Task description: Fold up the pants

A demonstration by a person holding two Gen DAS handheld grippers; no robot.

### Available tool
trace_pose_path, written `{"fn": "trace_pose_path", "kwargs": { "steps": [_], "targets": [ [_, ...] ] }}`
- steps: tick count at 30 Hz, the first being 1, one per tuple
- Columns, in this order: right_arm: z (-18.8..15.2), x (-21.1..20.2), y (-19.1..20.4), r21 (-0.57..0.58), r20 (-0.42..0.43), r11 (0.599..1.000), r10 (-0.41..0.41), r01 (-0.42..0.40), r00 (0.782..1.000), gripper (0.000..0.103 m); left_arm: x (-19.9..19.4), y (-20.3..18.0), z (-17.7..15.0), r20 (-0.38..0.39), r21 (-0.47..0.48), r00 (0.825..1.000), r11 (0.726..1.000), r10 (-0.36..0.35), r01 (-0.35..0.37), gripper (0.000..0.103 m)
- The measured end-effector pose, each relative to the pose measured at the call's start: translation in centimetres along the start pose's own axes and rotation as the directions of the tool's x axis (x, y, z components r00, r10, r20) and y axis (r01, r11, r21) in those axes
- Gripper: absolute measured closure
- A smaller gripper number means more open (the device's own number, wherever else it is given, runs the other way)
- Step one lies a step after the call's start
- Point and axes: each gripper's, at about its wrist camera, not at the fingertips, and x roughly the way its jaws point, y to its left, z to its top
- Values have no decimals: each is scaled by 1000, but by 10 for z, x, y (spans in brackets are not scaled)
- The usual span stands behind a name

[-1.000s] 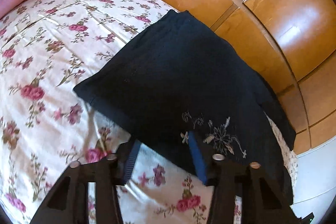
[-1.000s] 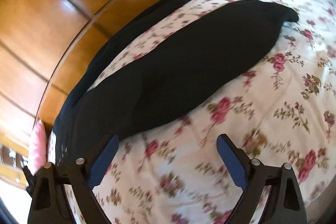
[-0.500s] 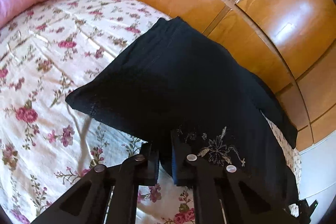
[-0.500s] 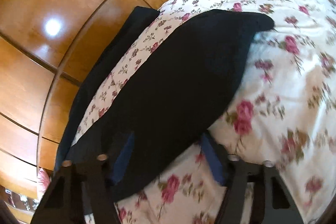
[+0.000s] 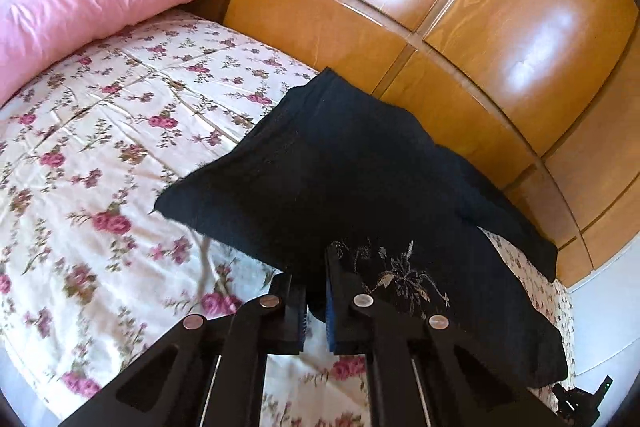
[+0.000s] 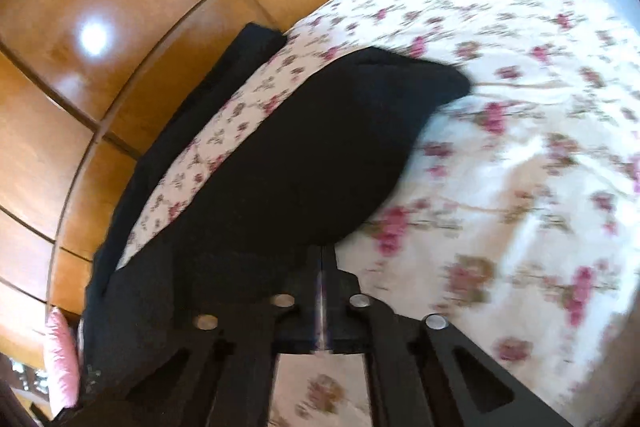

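Tongs (image 5: 316, 301) clamping unlabelled black pants (image 5: 360, 179)

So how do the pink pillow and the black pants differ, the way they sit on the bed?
The pink pillow is plump, plain and lies untouched at the head of the bed. The black pants are thin, dark, embroidered with pale flowers near one edge, and pinched by the left gripper and the right gripper. Both rest on the floral bedcover.
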Motion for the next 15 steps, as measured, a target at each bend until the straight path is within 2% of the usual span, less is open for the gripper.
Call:
{"fn": "trace_pose_path", "kwargs": {
  "steps": [3, 7, 8, 10, 15],
  "targets": [
    [-2, -5, -21, 62, -29, 995, 82, -80, 996, 102, 2, 0, -1, -12, 19, 1000, 1000, 12, -12, 96],
    [-3, -3, -29, 86, -32, 988, 129, -126, 991, 97, 14, -5, 2, -25, 24, 999, 999, 28, -27, 96],
    [-2, 3, -28, 101, -43, 985, 144, -139, 989, 92, 17, -7, 3, -25, 26, 999, 999, 32, -31, 96],
    [0, 12, -27, 127, -48, 980, 163, -156, 985, 42, 18, -6, 3, -30, 18, 999, 999, 32, -31, 96],
    [11, 37, -7, 120, -52, 980, 167, -160, 985, 41, 13, -1, -6, -42, 19, 998, 999, 40, -39, 96]
  ]
}}
